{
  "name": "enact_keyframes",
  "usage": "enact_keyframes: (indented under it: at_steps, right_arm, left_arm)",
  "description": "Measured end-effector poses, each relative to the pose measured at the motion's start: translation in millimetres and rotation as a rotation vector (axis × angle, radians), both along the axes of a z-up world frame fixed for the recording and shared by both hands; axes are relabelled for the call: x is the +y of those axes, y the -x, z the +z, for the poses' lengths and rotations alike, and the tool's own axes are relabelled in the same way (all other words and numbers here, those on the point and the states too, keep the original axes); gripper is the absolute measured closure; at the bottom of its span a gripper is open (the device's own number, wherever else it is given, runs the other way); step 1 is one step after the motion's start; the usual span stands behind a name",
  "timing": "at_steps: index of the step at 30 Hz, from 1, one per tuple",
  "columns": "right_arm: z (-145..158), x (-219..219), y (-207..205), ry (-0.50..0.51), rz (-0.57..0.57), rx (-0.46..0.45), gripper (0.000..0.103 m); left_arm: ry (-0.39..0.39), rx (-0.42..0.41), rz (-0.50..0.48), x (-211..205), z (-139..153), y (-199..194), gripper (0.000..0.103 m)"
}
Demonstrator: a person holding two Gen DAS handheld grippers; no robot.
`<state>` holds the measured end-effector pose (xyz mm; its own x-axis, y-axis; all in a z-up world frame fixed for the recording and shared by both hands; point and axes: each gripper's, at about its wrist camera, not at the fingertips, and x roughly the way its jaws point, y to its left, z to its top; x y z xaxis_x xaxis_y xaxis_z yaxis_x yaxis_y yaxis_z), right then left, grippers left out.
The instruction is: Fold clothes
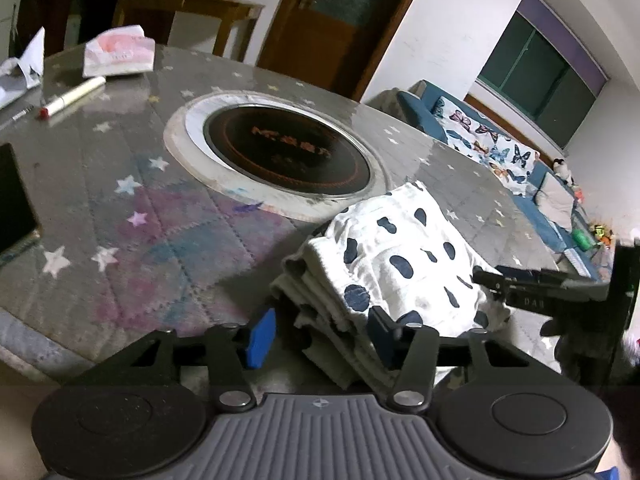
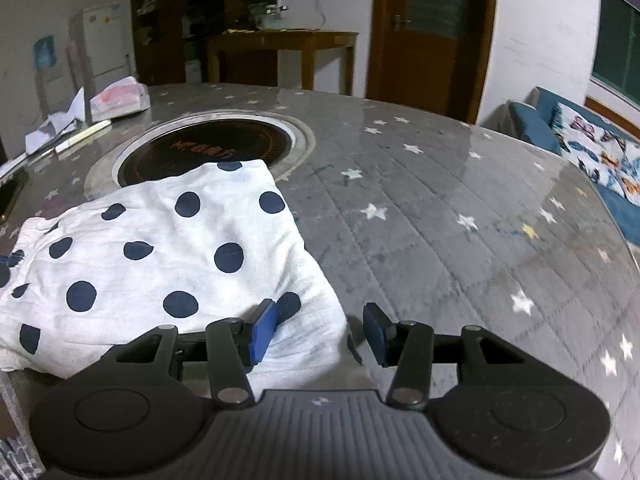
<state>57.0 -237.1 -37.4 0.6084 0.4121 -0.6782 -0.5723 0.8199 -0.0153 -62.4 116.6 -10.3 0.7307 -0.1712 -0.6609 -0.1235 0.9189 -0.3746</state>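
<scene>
A white garment with dark blue dots lies folded in several layers on the round table, near its front edge. My left gripper is open, its blue pads either side of the garment's layered near edge. The right gripper's fingers show in the left wrist view at the garment's right side. In the right wrist view the same garment fills the left half. My right gripper is open at the garment's near right corner, its left pad over the cloth, its right pad over bare table.
The table has a grey star-printed cover and a round black hotplate in its middle. A tissue pack, a marker and papers lie at the far left. A dark tablet sits at the left edge. A sofa stands to the right.
</scene>
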Motion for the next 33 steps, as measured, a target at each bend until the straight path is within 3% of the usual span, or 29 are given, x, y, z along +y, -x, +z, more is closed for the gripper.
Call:
enact_keyframes:
  at_steps: [2,9,21,33]
  right_arm:
    - [-0.9,-6.2,2.9,-0.013,-0.025,0.001,0.051]
    - [-4.3,-29.7,15.3,-0.053,-0.130,-0.006,0.051]
    - [-6.8,-50.4,11.3,-0.075,-0.275,-0.017,0.048]
    - [-4.9,-44.9,20.9,-0.057,-0.231,-0.007,0.046]
  left_arm:
    - [0.022,0.006,-0.016,-0.4,-2.6,-6.0,0.059]
    - [0.042,-0.009,-0.061,-7.0,-5.5,-33.7,0.061]
    - [-0.021,-0.038,-0.135,-30.4,-5.9,-109.2,0.061]
    - [-0.085,-0.054,-0.145,-24.2,-6.2,-96.2,0.059]
